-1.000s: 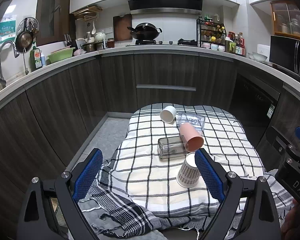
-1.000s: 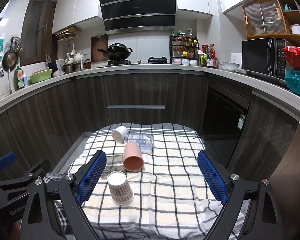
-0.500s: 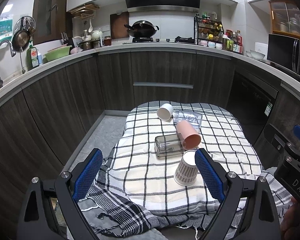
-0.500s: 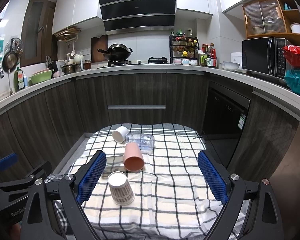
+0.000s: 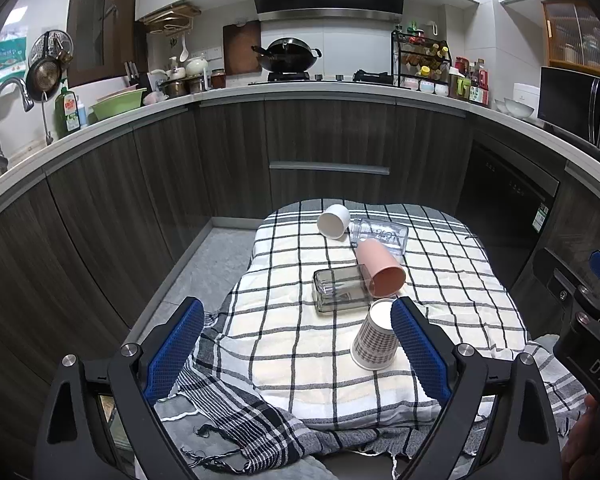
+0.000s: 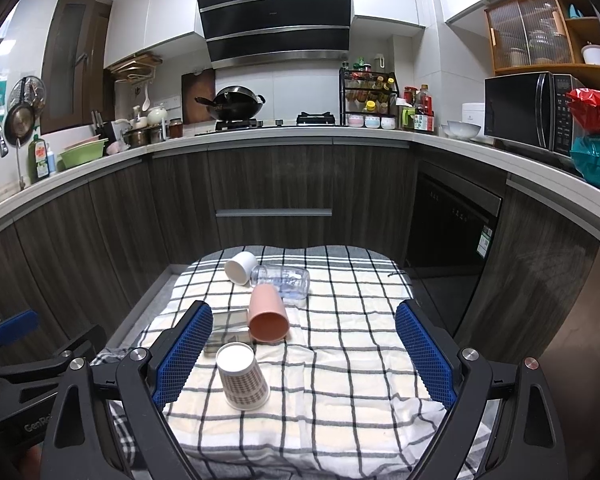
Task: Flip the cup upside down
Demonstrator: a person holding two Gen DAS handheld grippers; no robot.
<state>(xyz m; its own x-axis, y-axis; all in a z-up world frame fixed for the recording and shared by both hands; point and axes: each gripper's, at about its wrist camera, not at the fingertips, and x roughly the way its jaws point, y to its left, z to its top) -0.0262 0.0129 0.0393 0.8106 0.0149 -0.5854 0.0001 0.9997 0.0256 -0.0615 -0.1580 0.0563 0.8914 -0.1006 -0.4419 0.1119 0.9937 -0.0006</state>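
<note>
I have both sets of jaws spread wide and holding nothing. From the left gripper [image 5: 296,354], the patterned paper cup [image 5: 374,336] stands mouth-down on the checked cloth [image 5: 284,344] at about 2 o'clock, just inside my right blue pad [image 5: 416,354], which overlaps its edge in view; I cannot tell whether they touch. From the right gripper [image 6: 304,354], the same cup [image 6: 242,376] sits at about 10 o'clock, near the left pad [image 6: 182,354] but apart from it, its white base facing up. Beyond it at 12 o'clock a pink cup [image 6: 267,314] lies on its side, its rim toward me, just beside a grey glass container [image 6: 228,330] at 11. Farther back, a white cup [image 6: 240,267] and a clear jar [image 6: 282,280] lie on their sides, touching, on the tabletop.
</note>
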